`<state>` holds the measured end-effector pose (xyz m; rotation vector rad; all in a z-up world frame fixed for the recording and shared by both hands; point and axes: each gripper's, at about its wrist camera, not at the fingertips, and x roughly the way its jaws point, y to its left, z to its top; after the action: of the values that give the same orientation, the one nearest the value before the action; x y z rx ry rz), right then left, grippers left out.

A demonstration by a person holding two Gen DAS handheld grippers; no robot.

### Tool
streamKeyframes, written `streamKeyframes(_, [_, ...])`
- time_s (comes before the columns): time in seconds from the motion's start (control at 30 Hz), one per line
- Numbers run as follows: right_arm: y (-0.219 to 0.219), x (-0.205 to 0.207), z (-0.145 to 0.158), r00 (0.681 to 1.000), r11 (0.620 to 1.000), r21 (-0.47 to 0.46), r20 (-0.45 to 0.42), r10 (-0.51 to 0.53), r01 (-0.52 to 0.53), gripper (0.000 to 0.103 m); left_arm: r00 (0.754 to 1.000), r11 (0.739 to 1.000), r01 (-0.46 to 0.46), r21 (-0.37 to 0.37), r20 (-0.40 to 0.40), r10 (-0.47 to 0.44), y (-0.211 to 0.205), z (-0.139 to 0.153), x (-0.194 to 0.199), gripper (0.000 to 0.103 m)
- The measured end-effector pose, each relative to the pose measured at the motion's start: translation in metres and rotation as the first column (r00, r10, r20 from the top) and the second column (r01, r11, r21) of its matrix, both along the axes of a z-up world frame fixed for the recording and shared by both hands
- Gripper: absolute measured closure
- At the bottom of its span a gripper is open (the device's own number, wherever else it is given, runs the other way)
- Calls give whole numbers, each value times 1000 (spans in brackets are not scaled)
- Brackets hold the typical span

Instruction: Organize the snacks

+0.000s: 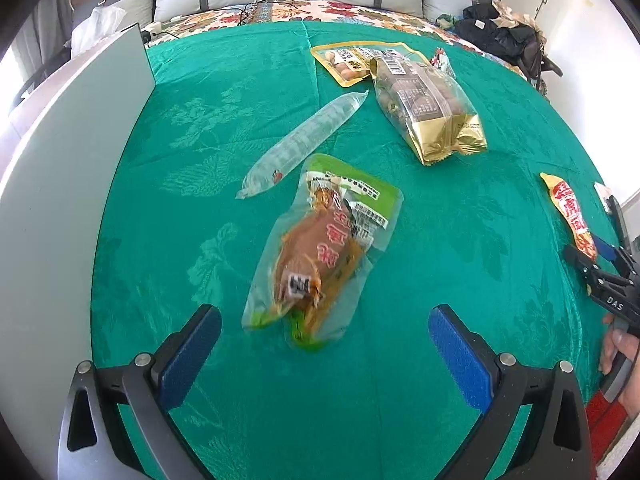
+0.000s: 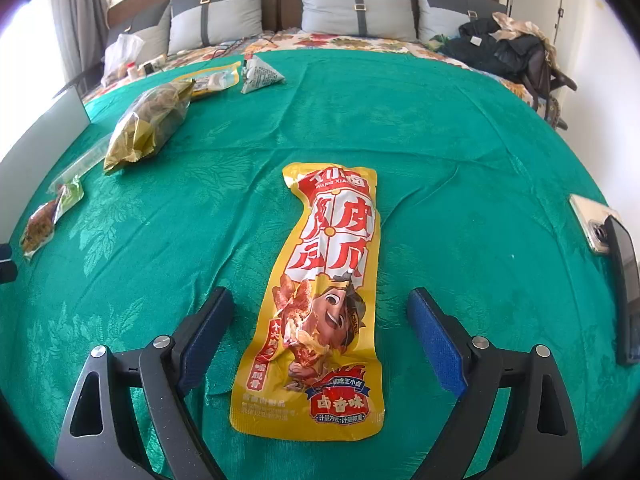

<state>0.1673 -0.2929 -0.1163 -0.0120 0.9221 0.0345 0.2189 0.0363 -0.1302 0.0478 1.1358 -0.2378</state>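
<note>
A yellow and red snack pouch (image 2: 320, 304) lies flat on the green cloth (image 2: 440, 140), between the wide-apart blue fingers of my right gripper (image 2: 322, 304); neither pad touches it. My left gripper (image 1: 325, 322) is open above a clear pouch with a brown snack and green edge (image 1: 320, 256), which lies just ahead of its fingertips. Beyond it lie a long clear tube packet (image 1: 300, 144), a gold bag of nuts (image 1: 428, 108) and a yellow flat pack (image 1: 352, 62). In the left wrist view the yellow pouch (image 1: 568, 212) and right gripper show at the right edge.
A grey-white board (image 1: 60, 184) stands along the left edge of the cloth. A phone (image 2: 592, 224) and a dark flat device (image 2: 626, 288) lie at the right. A small triangular packet (image 2: 260, 74) sits far back. Pillows and a pile of clothes (image 2: 500, 46) lie behind.
</note>
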Motion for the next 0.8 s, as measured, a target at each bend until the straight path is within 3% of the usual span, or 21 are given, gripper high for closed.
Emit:
streamKeyframes(0.07, [-1,-1,0,1000,1000,0,0,0,0,12,1000,999,10,37,-16,-10,-6,-6,13,2])
streamKeyframes(0.13, [0,0,0,1000,1000,0,0,0,0,12,999,1000,21,18,-35,-20,-10,-9,19,7])
streamKeyframes(0.17, [-1,-1,0,1000,1000,1,0,0,0,12,999,1000,23,1,-37,-23,-11,-9,19,17])
streamKeyframes(0.2, [-1,0,0,1000,1000,1,0,0,0,12,1000,1000,20,14,-13,-19,-13,-7,17,37])
streamKeyframes(0.23, [-1,-1,0,1000,1000,1,0,0,0,12,1000,999,17,32,5,-17,-16,-5,13,51])
streamKeyframes(0.27, [-1,-1,0,1000,1000,1,0,0,0,12,1000,1000,21,21,19,-21,-18,-1,9,60])
streamKeyframes(0.3, [-1,0,0,1000,1000,1,0,0,0,11,1000,1000,17,-9,19,-16,-18,2,4,67])
streamKeyframes(0.4, [-1,0,0,1000,1000,1,0,0,0,11,1000,998,-19,-66,17,21,-18,9,-17,71])
streamKeyframes(0.53, [-1,-1,0,1000,1000,1,0,0,0,11,999,987,10,-159,-33,-16,-31,5,-61,71])
streamKeyframes(0.63, [-1,-1,0,1000,1000,1,0,0,0,11,997,985,77,-155,-19,-80,-42,5,-94,69])
streamKeyframes(0.67, [-1,-1,0,1000,1000,1,0,0,0,11,996,987,83,-136,-10,-85,-47,4,-99,64])
streamKeyframes(0.73, [-1,-1,0,1000,1000,1,0,0,0,11,997,991,79,-105,0,-79,-49,3,-105,43])
streamKeyframes(0.77, [-1,-1,0,1000,1000,1,0,0,0,11,998,993,69,-91,2,-69,-49,3,-105,23])
streamKeyframes(0.8, [-1,0,0,1000,1000,1,0,0,0,11,998,996,57,-75,7,-56,-48,2,-104,16])
